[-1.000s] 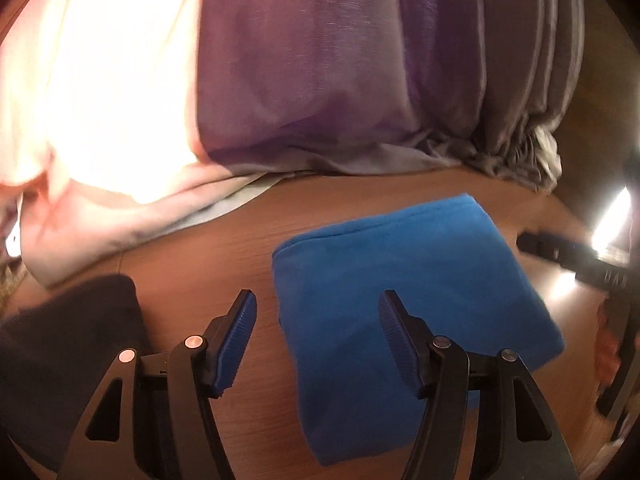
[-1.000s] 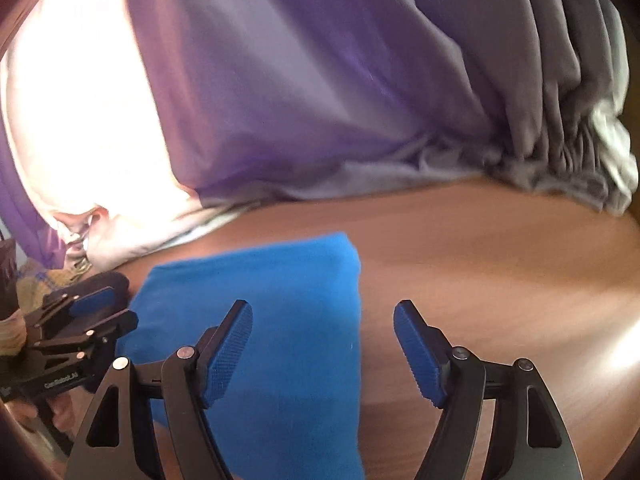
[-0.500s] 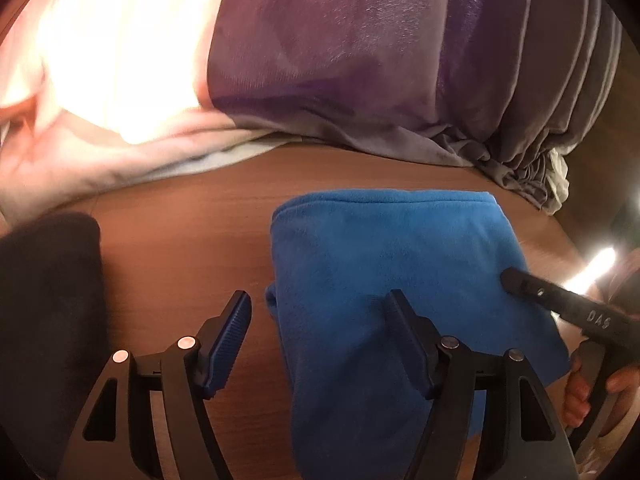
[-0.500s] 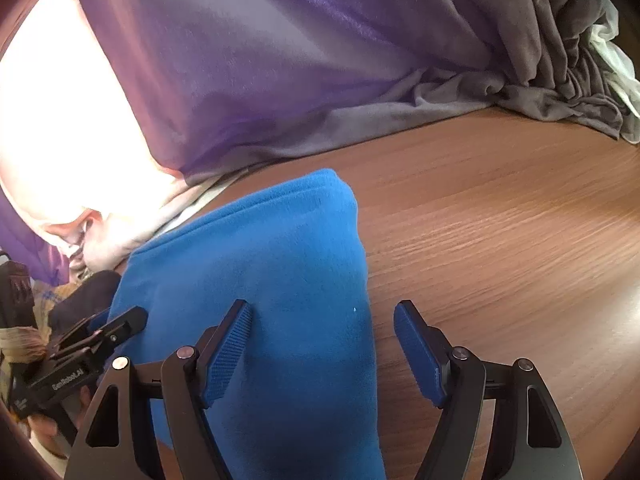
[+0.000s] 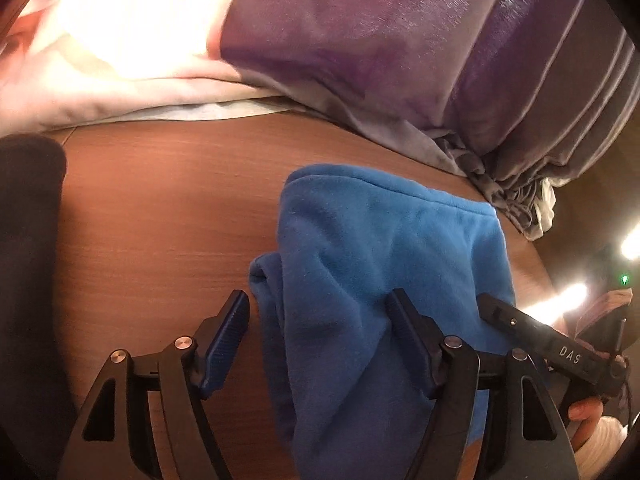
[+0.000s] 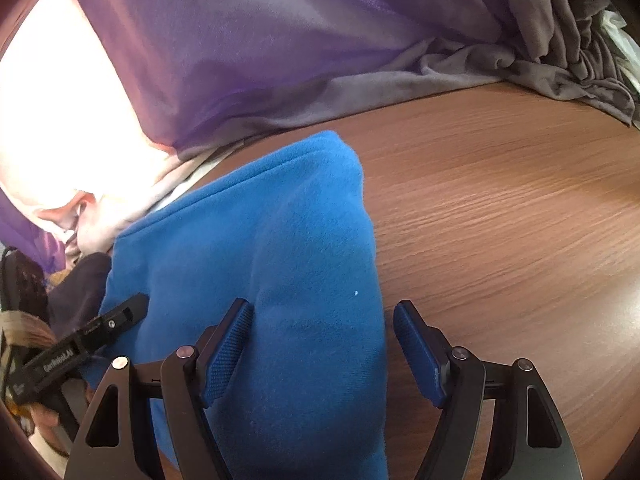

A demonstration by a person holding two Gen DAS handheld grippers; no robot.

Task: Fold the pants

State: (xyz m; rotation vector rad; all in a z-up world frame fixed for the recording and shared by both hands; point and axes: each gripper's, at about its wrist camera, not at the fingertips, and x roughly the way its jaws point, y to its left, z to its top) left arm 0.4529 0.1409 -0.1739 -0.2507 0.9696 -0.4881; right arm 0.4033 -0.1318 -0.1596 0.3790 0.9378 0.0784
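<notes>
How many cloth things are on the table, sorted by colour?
Blue: 1, the folded pants.
Purple-grey: 1, the curtain bunched at the far edge of the table.
Dark: 1, a cloth at the left edge.
Total: 3.

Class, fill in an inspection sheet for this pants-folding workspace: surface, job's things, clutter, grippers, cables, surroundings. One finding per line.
Surface: brown wood-grain table, bare to the right of the pants.
Job's things: blue fleece pants, folded into a compact bundle lying on the table.
Clutter: dark garment at the table's left edge.
Grippers: left gripper straddles the bundle's left edge, jaws opening, pads not pressing; right gripper straddles its right edge, open.
Cables: nothing seen.
Surroundings: purple and grey curtain bunched along the table's far edge, bright light at its left.
</notes>
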